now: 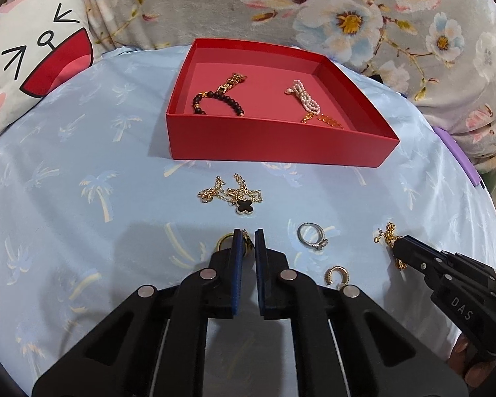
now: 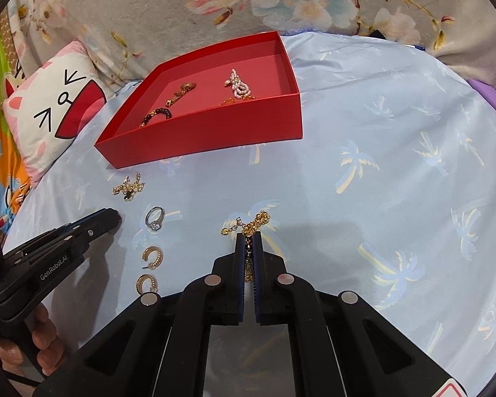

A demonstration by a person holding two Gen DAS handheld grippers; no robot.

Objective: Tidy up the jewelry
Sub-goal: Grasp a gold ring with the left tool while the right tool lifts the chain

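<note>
1. Across the whole scene lies a pale blue cloth with a palm-tree print [image 1: 82, 152], draped over a rounded surface; behind it hangs grey fabric with large pink and white flowers [image 1: 347, 10], and a white cushion with a cartoon face [image 1: 33, 66] leans at the left.
2. Far side of the cloth: an open red cardboard box [image 1: 274, 147] holding a dark bead bracelet [image 1: 215, 99], a gold link watch strap [image 1: 231, 81], a strand of small pearls [image 1: 304, 97] and a gold chain [image 1: 324, 120].
3. Left hand-held gripper [image 1: 249, 236]: jaws drawn narrow, nipping a gold ring piece [image 1: 224, 242] lying on the cloth.
4. Right hand-held gripper [image 2: 248, 241]: jaws closed tight on a gold chain bracelet [image 2: 256, 221], whose free end trails on the cloth ahead.
5. Only the right wrist view shows both gold hoop earrings [image 2: 152, 255] side by side; the left view shows one, the gripper body hiding the rest.
6. Loose between grippers and box: a gold necklace with a black clover pendant [image 1: 238, 198] and a silver ring with a clear stone [image 1: 310, 235].
7. Fingers [image 2: 44, 334] wrap the left gripper's handle.
</note>
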